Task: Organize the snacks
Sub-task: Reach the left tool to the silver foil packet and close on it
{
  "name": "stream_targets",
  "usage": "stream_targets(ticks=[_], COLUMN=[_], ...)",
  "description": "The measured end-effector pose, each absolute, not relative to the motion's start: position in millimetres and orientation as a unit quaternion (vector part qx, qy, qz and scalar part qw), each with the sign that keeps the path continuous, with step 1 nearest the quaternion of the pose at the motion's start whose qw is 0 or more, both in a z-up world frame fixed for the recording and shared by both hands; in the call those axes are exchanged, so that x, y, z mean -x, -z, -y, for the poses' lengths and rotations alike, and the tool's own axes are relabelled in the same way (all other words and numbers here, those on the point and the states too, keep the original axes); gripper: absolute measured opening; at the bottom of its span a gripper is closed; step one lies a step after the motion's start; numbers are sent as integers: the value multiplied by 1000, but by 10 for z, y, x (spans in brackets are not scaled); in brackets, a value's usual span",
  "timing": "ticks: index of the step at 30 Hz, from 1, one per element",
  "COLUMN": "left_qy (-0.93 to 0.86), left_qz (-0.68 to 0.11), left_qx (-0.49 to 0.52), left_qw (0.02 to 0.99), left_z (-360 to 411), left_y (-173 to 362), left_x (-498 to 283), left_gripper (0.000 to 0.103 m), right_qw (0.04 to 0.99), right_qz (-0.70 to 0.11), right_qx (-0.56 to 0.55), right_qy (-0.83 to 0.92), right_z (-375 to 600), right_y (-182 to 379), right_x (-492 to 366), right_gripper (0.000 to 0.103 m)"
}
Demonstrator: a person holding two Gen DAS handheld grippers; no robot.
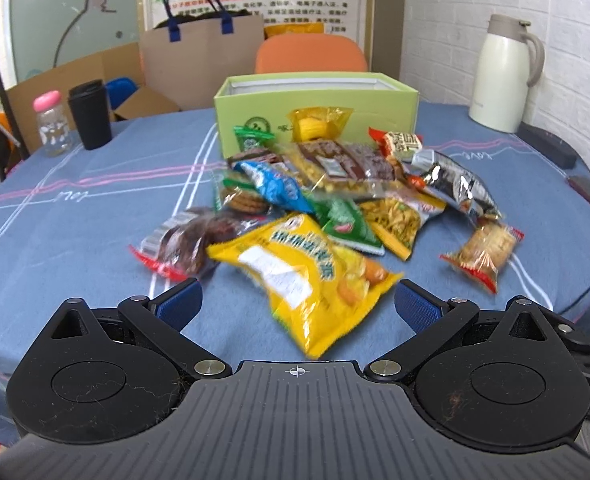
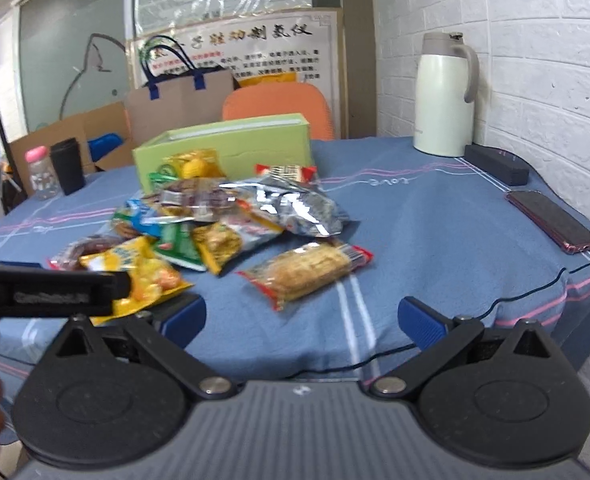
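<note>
A pile of snack packets (image 1: 327, 188) lies on the blue tablecloth in front of an open green box (image 1: 315, 96). My left gripper (image 1: 297, 306) is open, its blue pads on either side of the near end of a yellow snack bag (image 1: 311, 276). My right gripper (image 2: 301, 318) is open and empty above the cloth, just short of a clear cracker packet with red ends (image 2: 307, 270). The pile (image 2: 231, 216), the yellow bag (image 2: 143, 276) and the green box (image 2: 223, 144) also show in the right wrist view. The left gripper's body (image 2: 47, 292) shows at that view's left edge.
A white thermos jug (image 1: 503, 76) stands at the back right by the brick wall. A phone (image 2: 551, 220) and a dark bar-shaped case (image 2: 495, 164) lie along the right edge, with a black cable (image 2: 495, 304). A black cup (image 1: 91, 116) and a pink-capped bottle (image 1: 53, 124) stand at the left. An orange chair (image 1: 311, 54) is behind the table.
</note>
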State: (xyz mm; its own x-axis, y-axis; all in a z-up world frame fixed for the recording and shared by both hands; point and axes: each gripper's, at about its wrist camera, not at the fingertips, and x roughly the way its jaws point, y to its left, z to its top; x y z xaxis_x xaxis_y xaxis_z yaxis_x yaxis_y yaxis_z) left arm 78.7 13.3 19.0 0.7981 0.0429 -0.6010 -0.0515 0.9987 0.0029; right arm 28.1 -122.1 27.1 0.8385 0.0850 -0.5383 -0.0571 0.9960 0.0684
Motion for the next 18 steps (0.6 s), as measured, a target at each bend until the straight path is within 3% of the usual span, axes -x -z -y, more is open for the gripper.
stream_targets(ticks=[10,13,18], left_qy=[180,238,293], left_qz=[-342,-367,-388], left_qx=[19,3,-7], left_qw=[922,899,874], left_z=[254,415,668], left_y=[-383,-348,-306], left_x=[-1440,-1647,-1859], left_gripper=[92,84,84], right_qw=[945,941,935], right_qz=[-304,-308,-313], right_qx=[-33,-20,-3], right_qy=[-115,-140,-165], right_z=[1418,1326,1238], right_y=[-190,-124,-41], right_x=[-610,-722,-899], right_gripper=[103,102,102])
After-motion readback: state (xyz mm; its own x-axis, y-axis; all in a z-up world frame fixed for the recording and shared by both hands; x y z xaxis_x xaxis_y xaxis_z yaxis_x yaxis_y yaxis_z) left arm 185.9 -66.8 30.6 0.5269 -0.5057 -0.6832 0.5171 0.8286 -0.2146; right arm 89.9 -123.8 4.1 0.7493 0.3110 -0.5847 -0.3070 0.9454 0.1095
